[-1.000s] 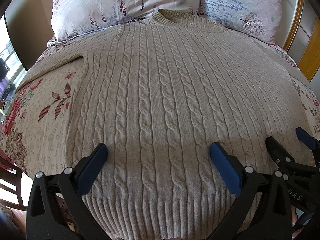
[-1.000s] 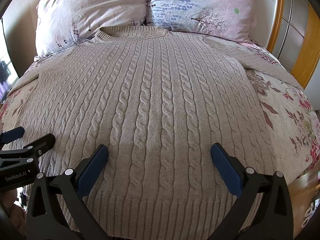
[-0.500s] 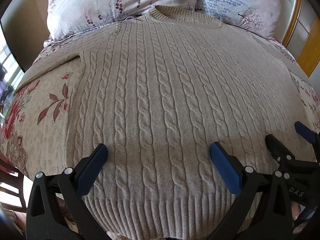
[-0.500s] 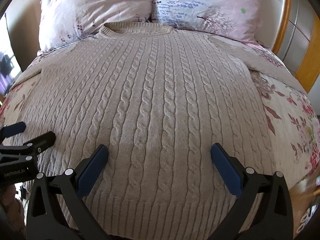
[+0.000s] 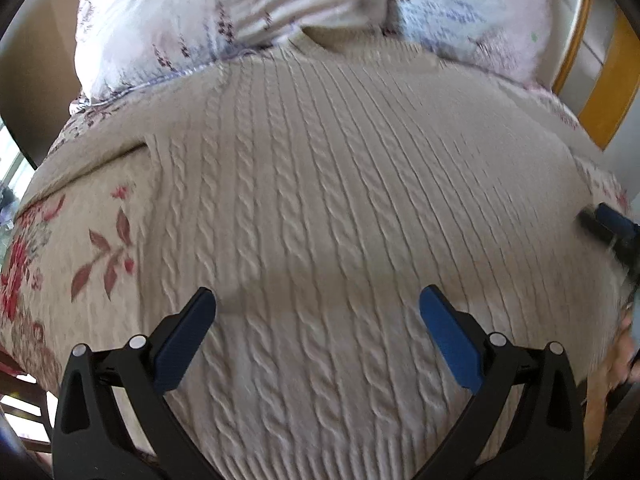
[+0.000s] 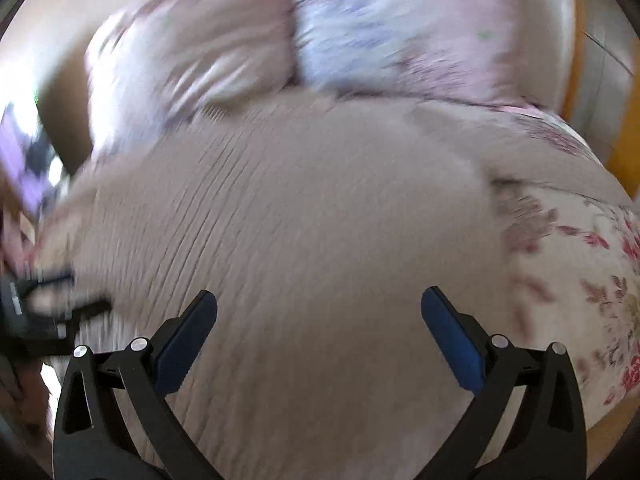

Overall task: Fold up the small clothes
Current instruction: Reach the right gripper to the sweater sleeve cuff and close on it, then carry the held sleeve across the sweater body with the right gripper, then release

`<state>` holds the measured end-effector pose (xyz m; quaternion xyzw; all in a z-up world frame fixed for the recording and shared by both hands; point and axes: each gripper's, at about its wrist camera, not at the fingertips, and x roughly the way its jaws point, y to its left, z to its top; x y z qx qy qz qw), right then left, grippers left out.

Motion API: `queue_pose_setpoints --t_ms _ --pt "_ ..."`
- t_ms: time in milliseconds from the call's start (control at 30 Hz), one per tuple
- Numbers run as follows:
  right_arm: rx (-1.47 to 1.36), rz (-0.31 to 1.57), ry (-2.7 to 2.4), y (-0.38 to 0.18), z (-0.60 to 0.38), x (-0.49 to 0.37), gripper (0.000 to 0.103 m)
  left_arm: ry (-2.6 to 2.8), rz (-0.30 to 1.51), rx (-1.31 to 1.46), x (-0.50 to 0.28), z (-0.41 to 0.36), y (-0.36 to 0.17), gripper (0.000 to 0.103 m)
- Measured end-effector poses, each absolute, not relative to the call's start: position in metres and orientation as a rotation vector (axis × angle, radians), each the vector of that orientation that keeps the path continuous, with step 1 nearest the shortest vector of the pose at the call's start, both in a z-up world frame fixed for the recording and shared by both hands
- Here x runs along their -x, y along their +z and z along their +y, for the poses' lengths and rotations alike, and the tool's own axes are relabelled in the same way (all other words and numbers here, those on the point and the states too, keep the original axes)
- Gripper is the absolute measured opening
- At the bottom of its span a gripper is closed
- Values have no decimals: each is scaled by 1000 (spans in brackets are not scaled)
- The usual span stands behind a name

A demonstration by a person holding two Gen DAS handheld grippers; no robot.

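1. Sweater (image 5: pixel 320 208): beige wool-like knit, raised cable ribs, matt, soft nap.
2. Bedspread (image 5: pixel 80 248): matt printed cloth, red floral pattern.
3. Pillows (image 5: pixel 208 20): thin printed cloth, creased, faint sheen.
4. Headboard (image 5: pixel 608 92): varnished wood, glossy.
5. Left gripper (image 5: pixel 318 320): matt black plastic arms, blue textured pads (image 5: pixel 448 340), bright metal rivets.
6. Right gripper (image 6: pixel 320 320): same finish.

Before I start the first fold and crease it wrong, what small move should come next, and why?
Probably lower both open grippers to the bottom hem of the sweater and pinch it. The sweater lies flat, front up, collar toward the pillows, and the left gripper and right gripper hover above its lower part with jaws wide and nothing held.
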<state>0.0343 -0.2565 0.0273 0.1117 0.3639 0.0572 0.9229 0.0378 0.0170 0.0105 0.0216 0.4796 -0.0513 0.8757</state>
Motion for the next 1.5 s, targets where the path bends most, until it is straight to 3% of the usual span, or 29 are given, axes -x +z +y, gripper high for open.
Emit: queue_pose_setpoints --t_ms 200,433,567,767,900,1100,1500 --pt "-577 763 -26 36 -365 -73 97 -113 950 -17 -64 34 24 101" --pt "-916 797 -188 3 -455 -109 73 -225 853 -11 -90 27 43 101" --pt "-1015 804 -238 -15 -480 -119 72 -279 871 13 -105 20 48 101" --pt "-1037 736 -280 -19 -503 -138 68 -301 915 73 -126 21 47 101" --pt "-1078 710 -380 -24 -526 -134 38 -284 896 100 -135 26 47 101" --pt "-1055 679 -440 -27 -544 -129 14 -280 930 136 -153 29 38 101" --pt "-745 545 -166 60 -463 -154 10 -300 928 233 -175 30 28 101"
